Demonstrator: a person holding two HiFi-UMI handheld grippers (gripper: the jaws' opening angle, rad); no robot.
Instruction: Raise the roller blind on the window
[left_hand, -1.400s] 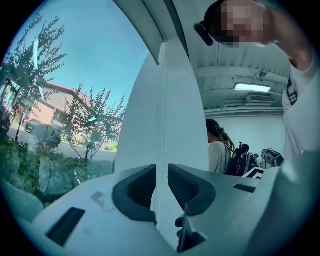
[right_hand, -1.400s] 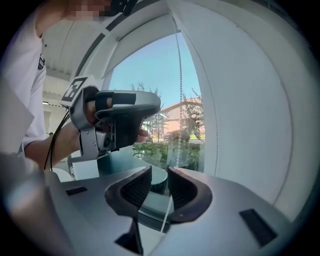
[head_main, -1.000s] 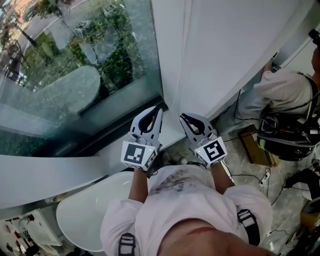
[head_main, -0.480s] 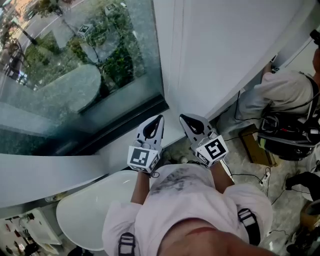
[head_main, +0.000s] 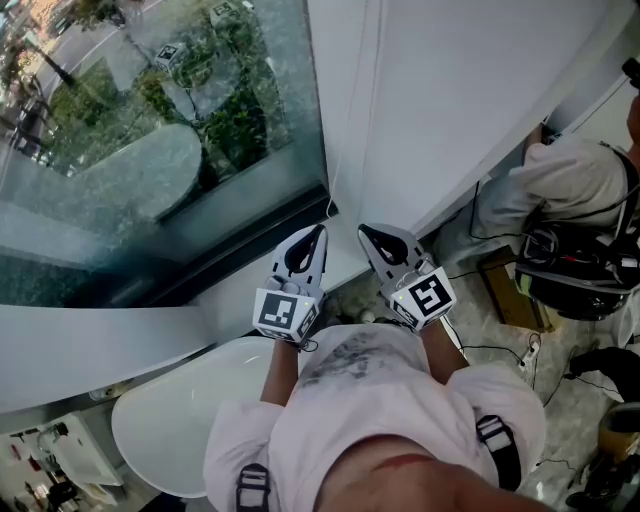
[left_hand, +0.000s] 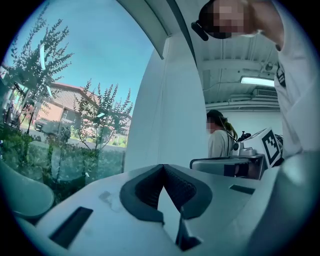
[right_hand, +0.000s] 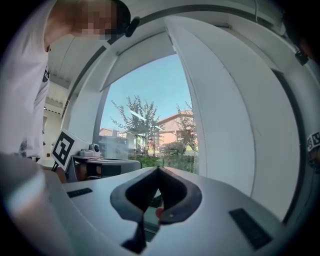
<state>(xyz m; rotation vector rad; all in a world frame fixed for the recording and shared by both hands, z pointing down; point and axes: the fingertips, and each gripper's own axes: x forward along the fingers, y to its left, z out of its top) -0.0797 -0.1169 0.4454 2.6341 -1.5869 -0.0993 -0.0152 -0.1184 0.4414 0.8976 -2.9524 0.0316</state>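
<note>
The white roller blind (head_main: 470, 90) hangs down over the right-hand pane, next to the bare window glass (head_main: 150, 130). Its thin cord (head_main: 350, 140) runs down the blind's left edge and ends near the dark sill. My left gripper (head_main: 320, 232) is shut and empty, its tips just below the cord's end. My right gripper (head_main: 363, 232) is shut and empty beside it. In the left gripper view the left gripper (left_hand: 163, 166) points at the blind (left_hand: 165, 110). In the right gripper view the right gripper (right_hand: 158, 169) faces the glass and the blind (right_hand: 225, 125).
A dark window frame (head_main: 250, 250) runs along the bottom of the glass. A white rounded table (head_main: 190, 420) stands at my lower left. At the right a person (head_main: 570, 180) sits among gear, with cables and a cardboard box (head_main: 505, 290) on the floor.
The left gripper has drawn back slightly toward me from the window frame. The right gripper has hardly moved.
</note>
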